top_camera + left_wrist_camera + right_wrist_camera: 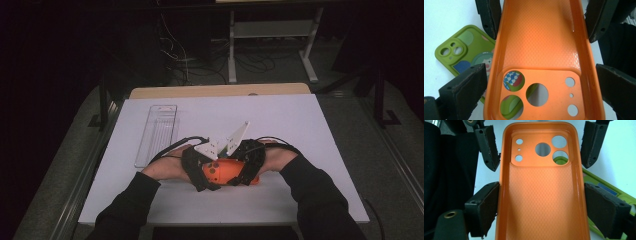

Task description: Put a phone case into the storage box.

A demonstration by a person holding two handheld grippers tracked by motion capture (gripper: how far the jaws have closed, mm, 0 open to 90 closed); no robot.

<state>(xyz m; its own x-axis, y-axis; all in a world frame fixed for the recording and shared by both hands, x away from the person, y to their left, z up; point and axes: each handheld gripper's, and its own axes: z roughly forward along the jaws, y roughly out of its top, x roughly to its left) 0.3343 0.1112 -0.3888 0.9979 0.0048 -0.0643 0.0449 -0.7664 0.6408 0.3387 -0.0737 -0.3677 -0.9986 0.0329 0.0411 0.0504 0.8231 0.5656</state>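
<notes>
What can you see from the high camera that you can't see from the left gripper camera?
The high view alone takes in the whole white table, a clear plastic tray lying on it to the left of the hands, both sleeved forearms, and desk legs and cables on the floor beyond. The left gripper view alone shows a green phone case with a clown picture lying under the orange one, and the dimpled inside and round camera holes of the orange case. Both show the orange phone case gripped from its two ends by the left gripper and right gripper.
</notes>
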